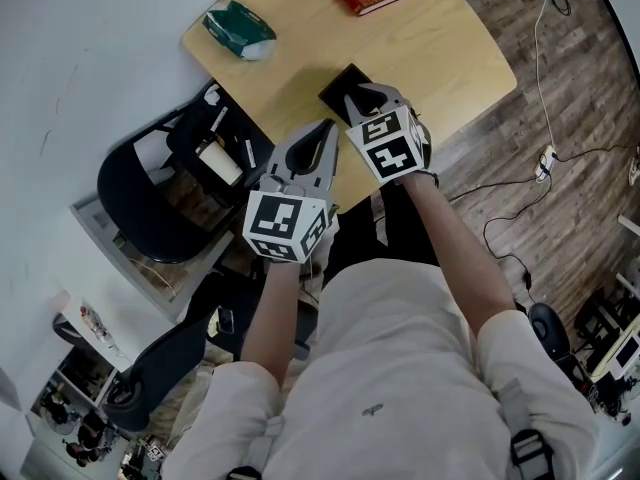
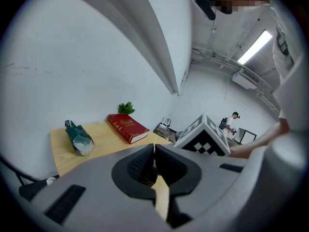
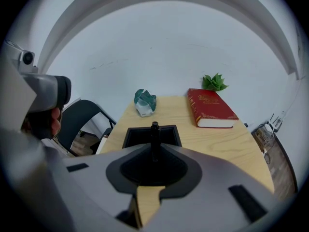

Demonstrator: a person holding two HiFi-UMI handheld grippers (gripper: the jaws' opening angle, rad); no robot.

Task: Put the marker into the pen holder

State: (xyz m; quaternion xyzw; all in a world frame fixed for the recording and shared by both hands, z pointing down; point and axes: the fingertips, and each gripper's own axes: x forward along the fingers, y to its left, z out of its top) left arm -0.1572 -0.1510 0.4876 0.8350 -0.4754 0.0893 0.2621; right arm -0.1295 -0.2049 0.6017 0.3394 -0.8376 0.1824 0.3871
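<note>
**While the marker is held, the drop is yet to come**

Though the pick-up looks done, the marker (image 3: pixel 154 132) is not yet in the holder (image 3: pixel 135 137). The right gripper (image 3: pixel 154 149) has its jaws closed on the black marker, which sticks out past the tips along the line of the jaws. In the right gripper view it lines up with the holder's dark, square opening. From there I cannot tell whether its end is above the rim or short of it. The head view puts this gripper low over the near edge of the table (image 1: pixel 440 58), right beside the holder and partly covering it.

The left gripper (image 2: pixel 154 151) has its jaws pressed together with nothing between them. It hangs beside the right one, off the table's edge, and plays no visible part.

Further back on the table lie a red book (image 3: pixel 210 108) and a green packet (image 3: pixel 145 103), both well clear of the holder.

What remains, by my reading, is the last stretch: bring the marker's end over the opening, lower it inside and open the jaws. The holder looks empty, so nothing should block the way.
</note>
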